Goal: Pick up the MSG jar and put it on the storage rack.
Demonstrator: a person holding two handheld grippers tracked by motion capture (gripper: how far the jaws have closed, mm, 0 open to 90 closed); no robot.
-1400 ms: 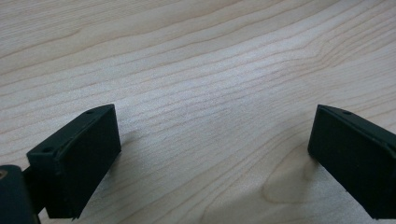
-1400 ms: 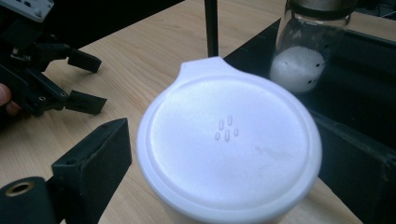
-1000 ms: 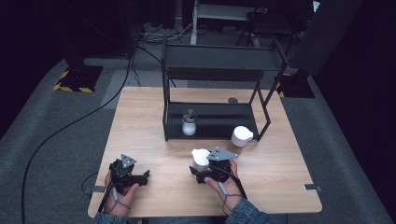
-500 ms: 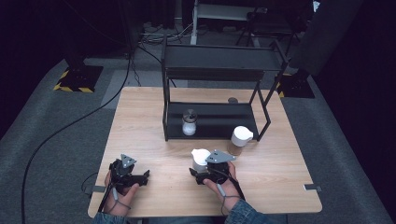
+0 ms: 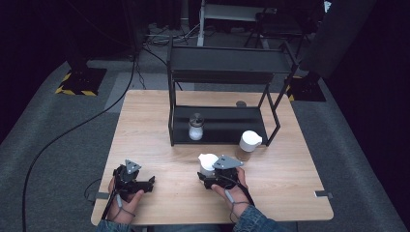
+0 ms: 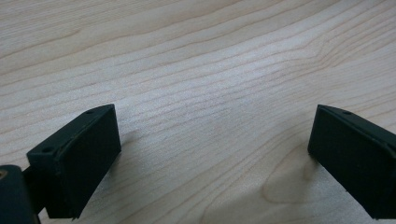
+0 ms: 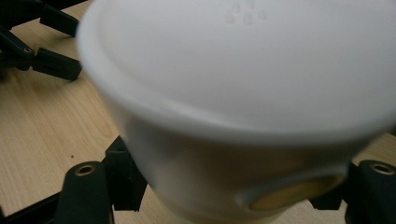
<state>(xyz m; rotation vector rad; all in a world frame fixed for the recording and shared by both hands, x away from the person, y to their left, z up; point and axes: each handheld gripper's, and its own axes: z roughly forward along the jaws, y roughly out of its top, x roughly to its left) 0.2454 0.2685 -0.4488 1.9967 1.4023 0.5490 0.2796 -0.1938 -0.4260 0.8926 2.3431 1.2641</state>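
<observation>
A jar with a wide white lid (image 5: 208,159) stands near the table's front edge, right of centre. My right gripper (image 5: 210,173) is shut on it; its jaws have just been closing with the jar between them. In the right gripper view the jar (image 7: 243,93) looms close and blurred, and my right gripper (image 7: 231,198) has a black jaw pressed against each side of its body. My left gripper (image 5: 145,182) rests at the front left, held by a hand. Seen from its own camera, the left gripper (image 6: 210,154) is open over bare wood with nothing between its fingers.
A black two-tier rack (image 5: 227,77) stands at the back of the wooden table (image 5: 300,193). A small glass shaker (image 5: 196,128) sits on its lower shelf. A second white-lidded jar (image 5: 250,144) stands by the rack's front right leg. A cable (image 5: 58,140) crosses the floor at the left.
The right gripper's jaws have drawn in onto the white-lidded jar. Both hands stay where they were, and the left gripper is unchanged.
</observation>
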